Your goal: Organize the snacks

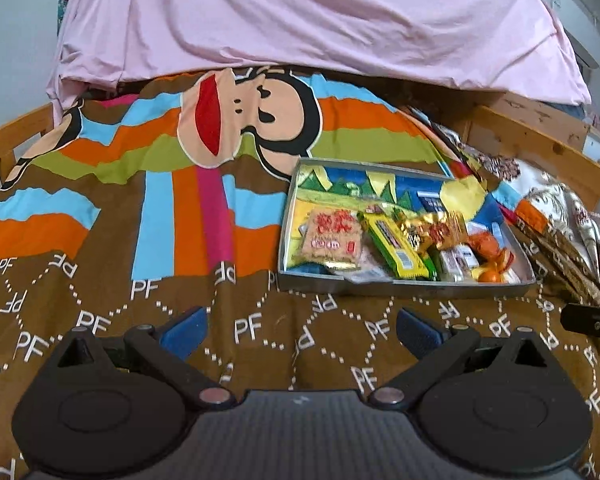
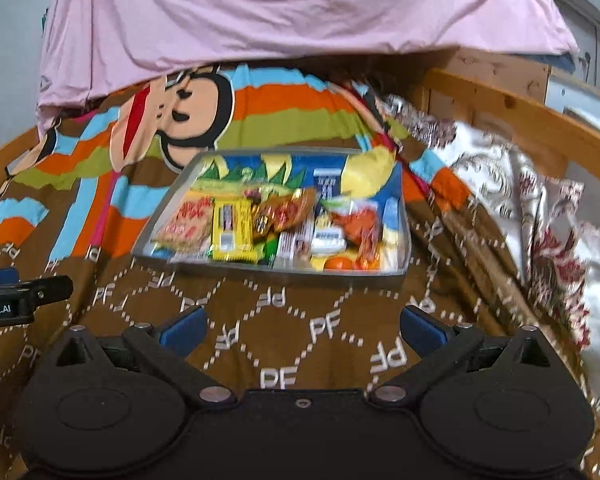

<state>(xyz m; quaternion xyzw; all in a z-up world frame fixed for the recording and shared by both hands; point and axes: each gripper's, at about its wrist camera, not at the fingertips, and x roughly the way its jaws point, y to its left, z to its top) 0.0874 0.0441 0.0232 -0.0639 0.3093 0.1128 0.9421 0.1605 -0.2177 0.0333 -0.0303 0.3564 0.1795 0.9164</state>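
A shallow grey tray (image 1: 404,286) (image 2: 284,273) with a colourful printed bottom lies on the bed. It holds several wrapped snacks: a pink-red cracker pack (image 1: 332,238) (image 2: 186,224), a yellow-green bar (image 1: 396,246) (image 2: 232,232), gold-wrapped sweets (image 1: 436,228), white packets and orange pieces (image 1: 494,260) (image 2: 352,262). My left gripper (image 1: 300,330) is open, low over the blanket, short of the tray's near left corner. My right gripper (image 2: 302,326) is open too, just in front of the tray's near edge. Nothing is between either pair of fingers.
The brown patterned blanket (image 1: 140,288) (image 2: 260,320) covers the bed. A pink sheet (image 1: 300,12) (image 2: 280,4) hangs at the back. A white floral quilt (image 2: 540,208) is bunched at the right by the wooden rail (image 2: 520,116). The other gripper shows at the left edge (image 2: 24,294).
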